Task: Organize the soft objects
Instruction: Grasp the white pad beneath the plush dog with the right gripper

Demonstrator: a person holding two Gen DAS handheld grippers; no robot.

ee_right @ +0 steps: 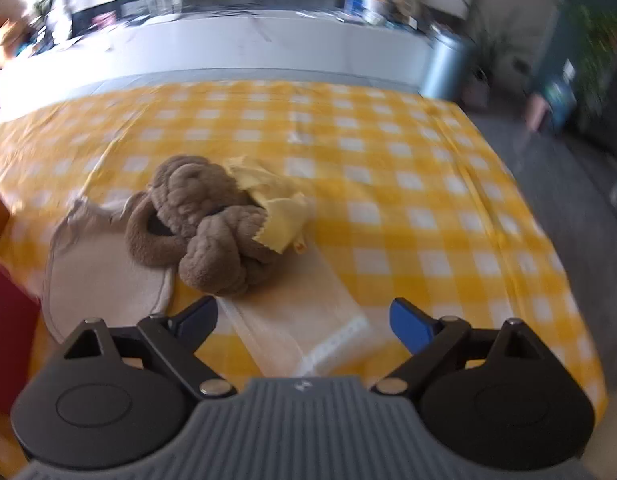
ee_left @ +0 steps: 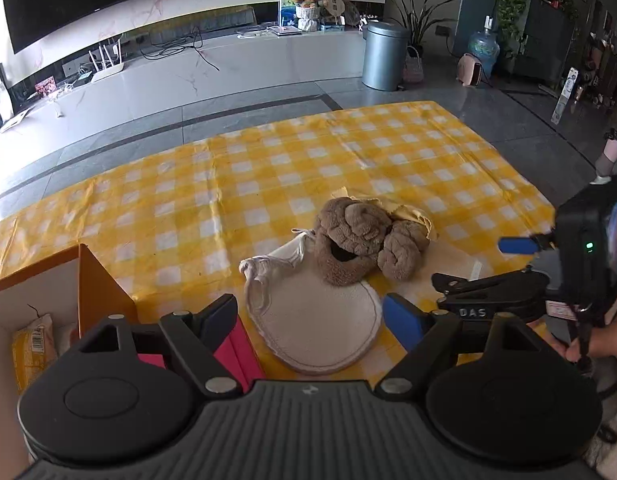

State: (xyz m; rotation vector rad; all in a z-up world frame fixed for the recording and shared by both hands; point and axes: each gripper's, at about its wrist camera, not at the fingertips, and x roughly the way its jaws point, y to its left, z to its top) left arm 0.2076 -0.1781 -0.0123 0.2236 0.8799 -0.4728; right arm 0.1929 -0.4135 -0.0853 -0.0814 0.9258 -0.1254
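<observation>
Left hand-held gripper (ee_left: 310, 314): jaws spread wide, holding nothing, poised above the near edge of the tabletop (ee_left: 268, 168), which carries a yellow-and-white check cloth. Right hand-held gripper (ee_right: 304, 320): likewise released and empty, also over the near edge; in the left wrist view it shows at the right side, with a hand (ee_left: 600, 340) on its grip. At the near left corner stands an open orange box (ee_left: 96, 280) with a yellow packet (ee_left: 32, 344) inside, and a red box (ee_left: 232, 348) just beside it. Directly ahead of the left hand-held gripper a beige pad (ee_left: 320, 328) lies flat near the near edge, a white strap (ee_left: 268, 268) at its far left end. A clear bag (ee_right: 308, 320) lies flat ahead of the right hand-held gripper, beside the pad. Beyond these, toward the middle of the tabletop, sits a brown plush bundle (ee_left: 360, 240), knotted and looped, its near part resting on the pad's far end and on the bag. A yellow cloth (ee_right: 276, 208) is draped against the bundle's far right side, touching it. The right wrist view is blurred. Beyond the far edge: grey floor, a grey bin (ee_left: 384, 56) and a long white cabinet (ee_left: 188, 68).
</observation>
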